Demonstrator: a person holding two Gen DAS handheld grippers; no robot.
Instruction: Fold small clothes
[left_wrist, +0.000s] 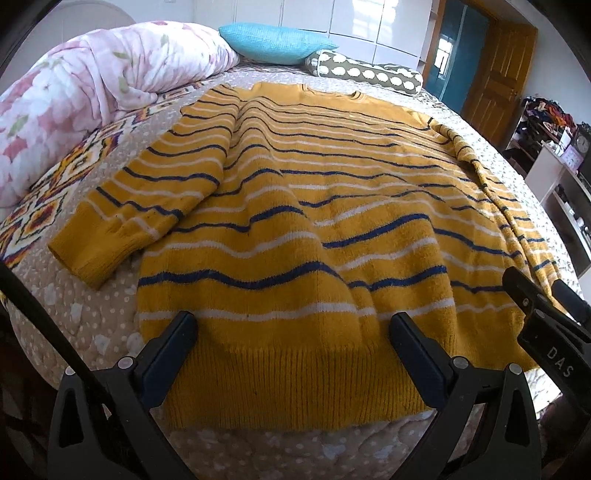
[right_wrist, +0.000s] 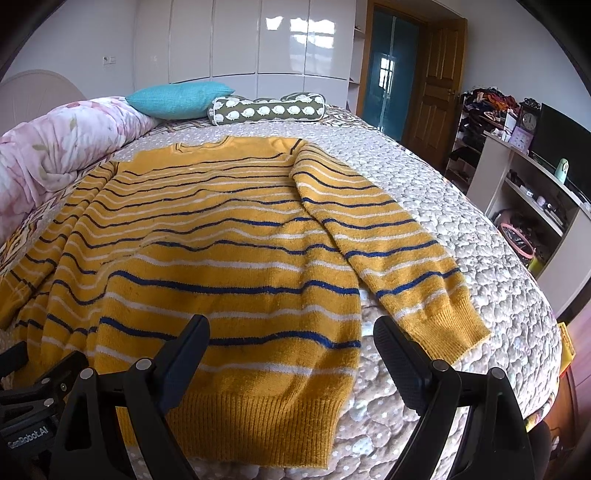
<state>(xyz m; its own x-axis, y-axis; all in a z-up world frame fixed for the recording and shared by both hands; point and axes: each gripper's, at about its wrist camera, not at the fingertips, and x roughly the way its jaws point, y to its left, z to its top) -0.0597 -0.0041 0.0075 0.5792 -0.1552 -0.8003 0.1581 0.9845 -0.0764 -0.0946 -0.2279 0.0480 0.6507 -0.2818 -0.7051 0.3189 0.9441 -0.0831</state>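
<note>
On bed (left_wrist: 92, 325): sweater (left_wrist: 295, 206) flat, sleeves out. Left gripper (left_wrist: 293, 328), right gripper (right_wrist: 291, 334) both spread, empty, above hem. Risk: thick knit slips from shallow pinch; ripples get folded in, fold skews.

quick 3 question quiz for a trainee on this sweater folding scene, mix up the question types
1. True or false: the left gripper is shut on the sweater hem.
2. Which cushion lies nearest the floral duvet? A) teal pillow B) patterned bolster
3. Fill in: both sleeves lie ___ on the bed, neither folded over the body.

Key
1. False; both grippers, the right gripper too, are open above the hem.
2. A
3. spread out
</note>
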